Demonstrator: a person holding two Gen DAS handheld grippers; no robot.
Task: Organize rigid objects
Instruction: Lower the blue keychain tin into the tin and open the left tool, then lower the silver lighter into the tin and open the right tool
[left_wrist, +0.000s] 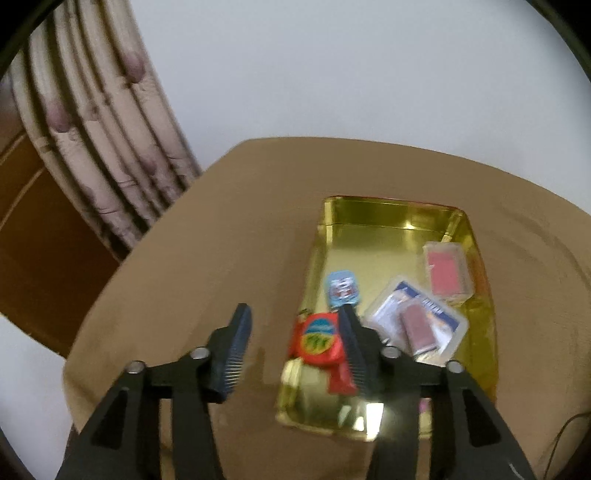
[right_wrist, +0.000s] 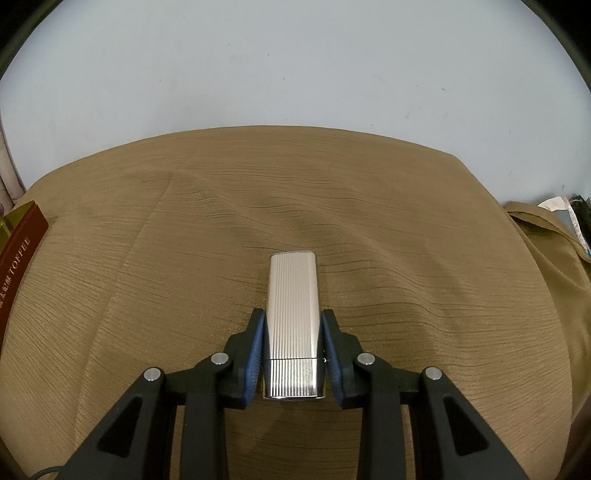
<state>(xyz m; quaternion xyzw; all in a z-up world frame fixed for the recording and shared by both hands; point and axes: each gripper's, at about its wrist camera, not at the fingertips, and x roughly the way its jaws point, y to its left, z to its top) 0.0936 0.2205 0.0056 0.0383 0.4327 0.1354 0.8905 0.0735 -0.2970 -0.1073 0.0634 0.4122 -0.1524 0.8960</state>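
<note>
A: While the left gripper (left_wrist: 295, 341) hangs over the near left edge of the gold tin (left_wrist: 391, 229), its jaws stand spread wide with nothing between them. What sits in that tin?

B: Going left to right: a red and yellow packet (left_wrist: 319, 338) at the near left, a small blue tin (left_wrist: 342, 288) just beyond it, a clear flat case (left_wrist: 415, 319) with a brownish piece lying on it, and a pink-filled clear box (left_wrist: 447, 271) against the far right wall. The left wrist view is blurred, so labels are unreadable.

A: And on the right?

B: The right gripper (right_wrist: 291, 339) has a ribbed silver case (right_wrist: 293, 314) between its blue pads (right_wrist: 255, 350), out on the tan cloth (right_wrist: 443, 295), well apart from the tin, whose dark red side (right_wrist: 22, 236) shows at the far left of the right wrist view. The pads lie right along both long sides. I cannot tell whether they press it or sit just clear of it.

A: How will it handle?

B: I judge it stiff and probably metal, so it won't crush, but the polished sides look slippery. The fine ribs run lengthwise, so they won't stop it sliding out forward. The hold near its middle to near end seems right; a firm, level squeeze should keep it from tipping.
</note>
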